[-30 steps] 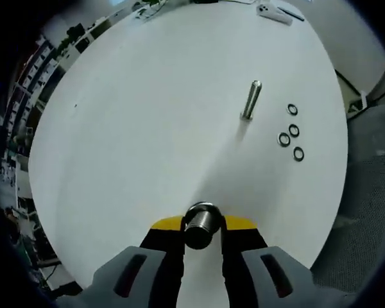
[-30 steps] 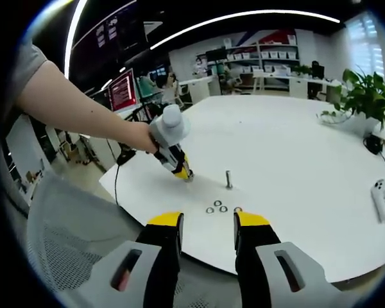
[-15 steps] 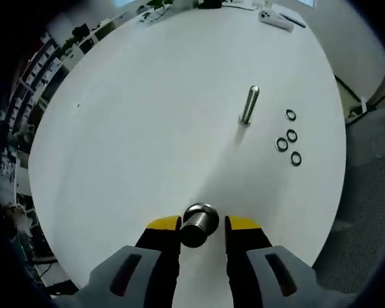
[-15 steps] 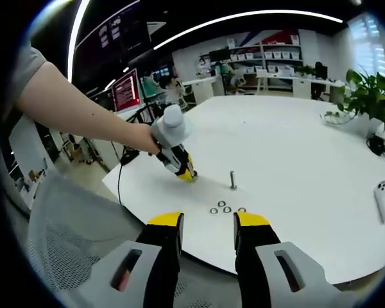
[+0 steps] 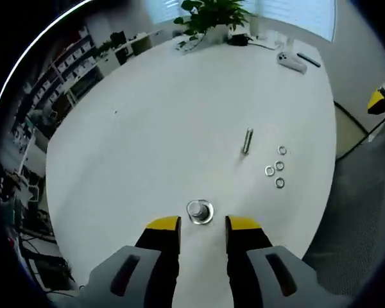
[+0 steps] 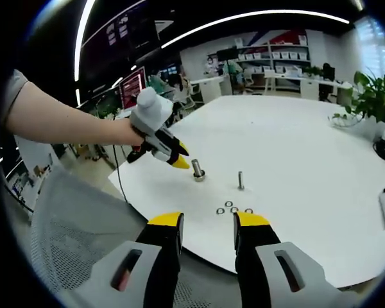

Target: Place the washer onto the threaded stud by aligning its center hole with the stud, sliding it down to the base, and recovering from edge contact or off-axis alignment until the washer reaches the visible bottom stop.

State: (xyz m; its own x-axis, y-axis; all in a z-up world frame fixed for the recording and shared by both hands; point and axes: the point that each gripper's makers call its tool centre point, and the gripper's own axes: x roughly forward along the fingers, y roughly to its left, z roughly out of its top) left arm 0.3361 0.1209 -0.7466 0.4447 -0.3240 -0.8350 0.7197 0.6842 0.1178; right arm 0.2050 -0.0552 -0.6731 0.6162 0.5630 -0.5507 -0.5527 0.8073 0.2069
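Left gripper view: left gripper (image 5: 202,224) empty, jaws apart, hovering just short of a thick stud (image 5: 199,211) standing head-down on the white table (image 5: 147,128). Farther off, a slimmer threaded stud (image 5: 248,140) upright, with four washers (image 5: 275,167) lying flat in a loose cluster just beside it, none on the stud yet. Likely light, rigid and slick; flat on a hard top, so probably best pinched across the outer rim after tipping an edge up. Potted plant (image 5: 212,16) and a white controller (image 5: 291,61) at the far edge. Right gripper view: right gripper (image 6: 208,221) also empty, jaws parted, off the near table edge, washers (image 6: 234,208) just beyond its tips. Left gripper (image 6: 173,157) in a person's hand (image 6: 125,131), close to the thick stud (image 6: 197,171). Slim stud (image 6: 240,180) apart from it. Open office, shelving (image 6: 276,58) behind, mesh chair (image 6: 58,256) below.
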